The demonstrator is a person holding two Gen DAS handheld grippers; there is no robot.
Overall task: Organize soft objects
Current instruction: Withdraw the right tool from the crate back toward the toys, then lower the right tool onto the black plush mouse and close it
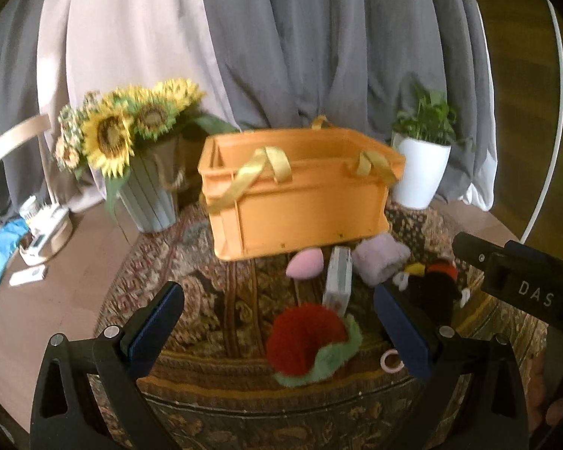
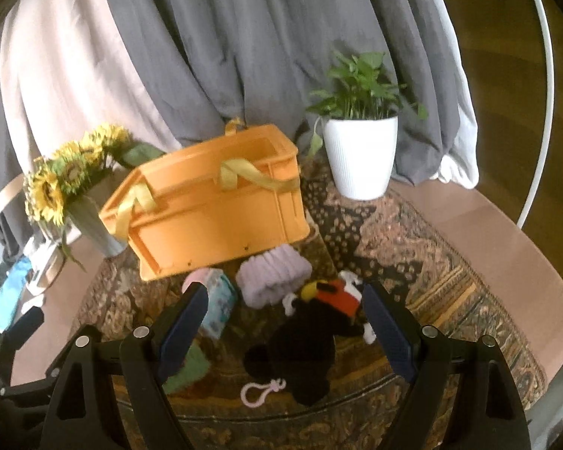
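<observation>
Left gripper [image 1: 277, 328]: jaws spread, empty — above the red pom [image 1: 304, 341] near the rug's front edge.
Right gripper [image 2: 285, 322]: jaws wide, empty — over the black toy [image 2: 296, 356].
Crate [image 1: 300, 206]: behind the toys, apparently empty.
Approach: likely a descent to grasp — centre each toy between the pads, squeeze the plush body, avoid the pink ring [image 2: 261, 390].

The crate [image 1: 300, 195] stands on the rug [image 1: 214, 300]. In front of it lie the egg-shaped sponge [image 1: 304, 264], the packet [image 1: 337, 277], the rolled towel [image 1: 381, 260] and, to their right, the knitted doll [image 2: 307, 345]. Nearer me than the crate lies the pompom [image 1: 307, 341]. The sunflower vase [image 1: 150, 195] stands left of the crate, the potted plant [image 2: 360, 150] behind it to the right.
</observation>
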